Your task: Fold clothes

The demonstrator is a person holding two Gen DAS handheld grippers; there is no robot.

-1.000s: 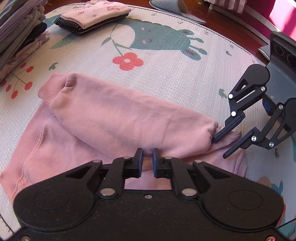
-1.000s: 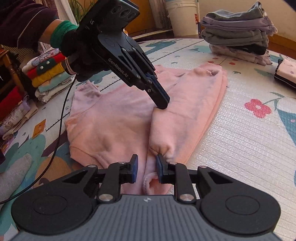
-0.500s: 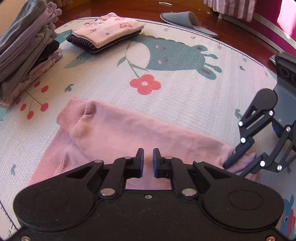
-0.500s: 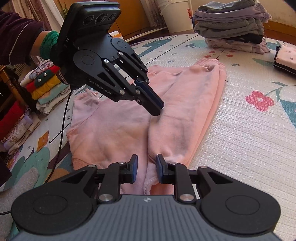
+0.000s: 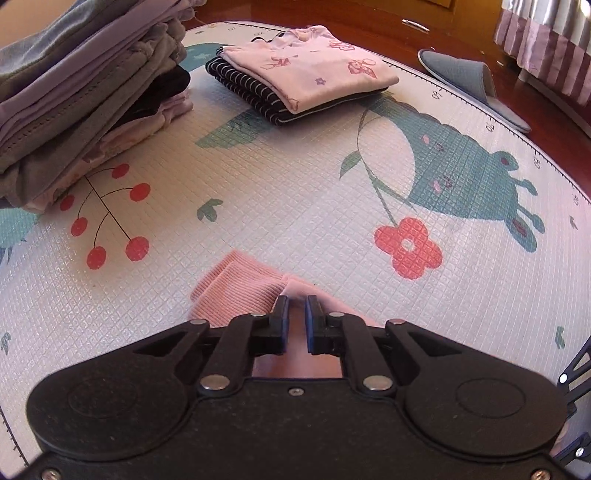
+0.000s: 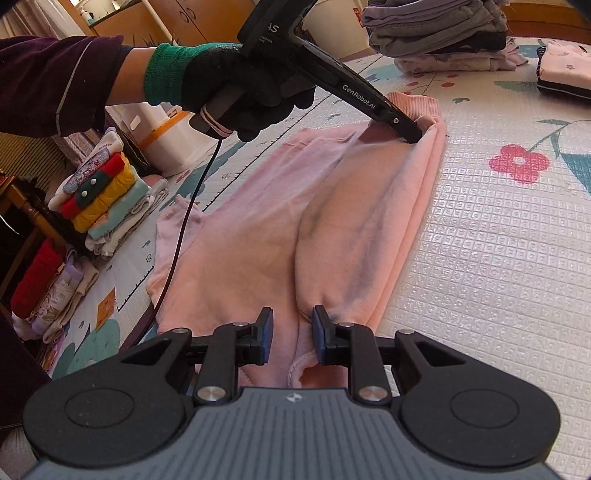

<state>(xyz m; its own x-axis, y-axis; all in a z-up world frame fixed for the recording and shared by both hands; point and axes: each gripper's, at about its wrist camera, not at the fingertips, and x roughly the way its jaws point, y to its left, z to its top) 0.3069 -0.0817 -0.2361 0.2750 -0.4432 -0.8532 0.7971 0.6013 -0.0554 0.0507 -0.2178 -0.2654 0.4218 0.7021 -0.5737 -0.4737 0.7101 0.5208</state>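
Nearest, low over the cuff end of the pink garment [image 6: 240, 251]: right claw [image 6: 290, 328], set narrow, with the gathered end of the folded-in sleeve [image 6: 351, 221] lying in the gap. Cannot tell whether the pads press on that cloth or merely straddle it.

Spread flat on the mat [image 6: 498, 258], long axis running straight away from the right claw toward the ribbed hem [image 6: 410, 101] at the far end. Sleeve laid along that same axis, down the right-hand edge of the body.

At the far end, beside the hem: left claw [image 6: 412, 134], carried by a gloved hand [image 6: 251, 85], pointing steeply down, closed to a slit, tip buried in a ridge of cloth. Looks like a pinch, but not provable; from its own camera only pink behind the slit. So one claw per end, neither nearer the middle. Likely next: bringing one end over the other along the length.

Much of the garment's near edge hidden under the right claw's body. Opposite sleeve barely visible at the left edge, under the cable.

Beyond: tall folded stack [image 6: 436, 33], floral top on striped piece [image 5: 314, 66], slipper [image 5: 469, 85] off the mat.
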